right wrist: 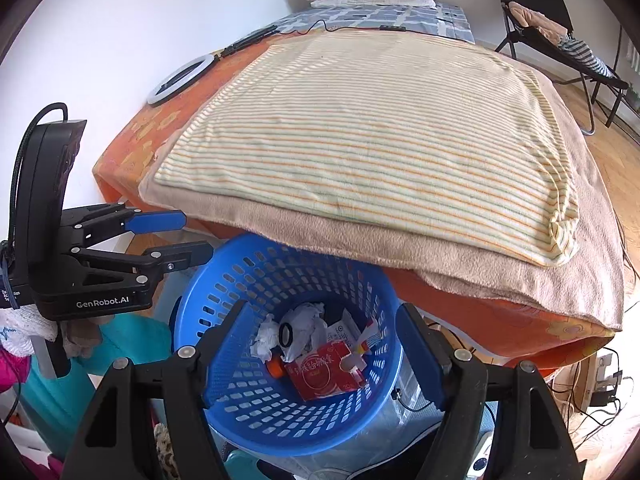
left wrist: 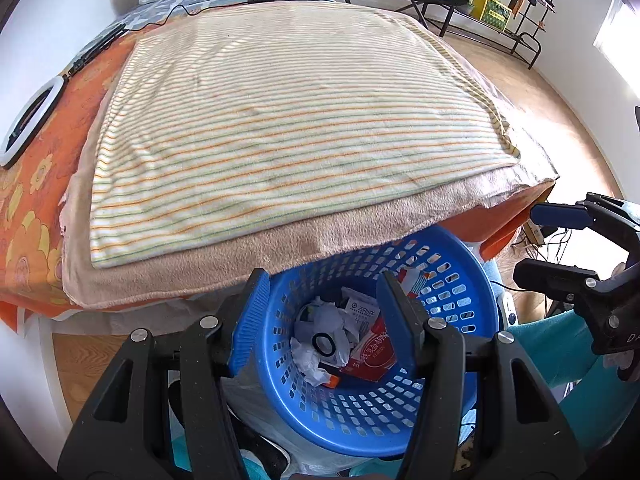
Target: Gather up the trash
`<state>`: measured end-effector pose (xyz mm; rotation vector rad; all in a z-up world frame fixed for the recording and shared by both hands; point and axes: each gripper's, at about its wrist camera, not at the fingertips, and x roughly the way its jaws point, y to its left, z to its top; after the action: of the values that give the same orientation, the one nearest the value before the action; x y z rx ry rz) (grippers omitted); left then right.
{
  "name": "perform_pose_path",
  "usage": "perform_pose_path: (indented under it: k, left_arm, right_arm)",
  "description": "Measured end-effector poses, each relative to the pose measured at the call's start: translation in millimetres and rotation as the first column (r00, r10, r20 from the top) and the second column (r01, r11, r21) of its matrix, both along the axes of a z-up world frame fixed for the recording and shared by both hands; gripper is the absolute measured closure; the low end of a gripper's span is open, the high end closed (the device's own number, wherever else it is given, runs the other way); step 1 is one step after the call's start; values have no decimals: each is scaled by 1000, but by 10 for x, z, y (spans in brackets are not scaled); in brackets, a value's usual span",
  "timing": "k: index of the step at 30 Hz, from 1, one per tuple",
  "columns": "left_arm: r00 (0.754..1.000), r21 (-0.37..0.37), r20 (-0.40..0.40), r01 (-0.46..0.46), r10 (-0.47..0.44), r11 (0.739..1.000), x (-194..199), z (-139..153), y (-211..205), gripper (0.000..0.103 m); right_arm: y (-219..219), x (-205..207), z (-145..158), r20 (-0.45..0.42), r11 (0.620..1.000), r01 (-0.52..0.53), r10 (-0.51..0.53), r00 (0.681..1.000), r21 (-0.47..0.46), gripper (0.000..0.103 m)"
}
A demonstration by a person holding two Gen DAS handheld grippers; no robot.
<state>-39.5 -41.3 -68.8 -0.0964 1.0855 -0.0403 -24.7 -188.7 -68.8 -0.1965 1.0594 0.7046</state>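
Note:
A blue perforated basket [left wrist: 452,288] [right wrist: 240,276] stands at the foot of the bed and holds trash: crumpled white paper [left wrist: 320,344] [right wrist: 304,328], a red carton [left wrist: 372,352] [right wrist: 324,372], a black ring [left wrist: 323,343] [right wrist: 285,334] and a white printed packet [left wrist: 360,310] [right wrist: 342,330]. My left gripper [left wrist: 324,320] [right wrist: 192,236] hovers over the basket, open and empty. My right gripper [right wrist: 320,356] [left wrist: 536,244] is also above the basket, open and empty.
A bed with a striped blanket [left wrist: 280,128] [right wrist: 380,132] over a tan one overhangs the basket. A ring light [left wrist: 32,120] [right wrist: 180,80] lies on the orange sheet. A folding chair [right wrist: 552,40] and a clothes rack [left wrist: 520,12] stand on the wooden floor.

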Motion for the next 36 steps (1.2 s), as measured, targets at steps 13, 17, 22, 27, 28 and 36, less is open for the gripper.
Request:
perform_pose_path:
  k: [13, 17, 22, 27, 28, 36]
  left_arm:
    - [990, 11, 136, -40, 39, 999, 474, 657, 259, 35]
    - [979, -6, 198, -45, 46, 999, 605, 843, 314, 34]
    - [964, -1, 260, -66, 64, 998, 704, 1004, 385, 34]
    - [959, -23, 271, -76, 79, 997, 771, 1072, 415, 34]
    - [960, -24, 269, -74, 78, 997, 772, 1072, 417, 34]
    - [961, -22, 263, -82, 85, 996, 766, 1060, 393, 25]
  right_arm:
    - [145, 489, 592, 132, 998, 23, -31, 991, 65, 16]
    - [232, 656, 727, 175, 997, 23, -36, 984, 76, 16]
    - [248, 860, 818, 227, 994, 55, -75, 971, 95, 16]
    - [218, 1044, 888, 226, 986, 87, -118, 967, 143, 15]
    - [205, 1067, 900, 228, 984, 93, -126, 966, 151, 15]
    - [201, 1151, 887, 218, 976, 116, -155, 963, 183, 5]
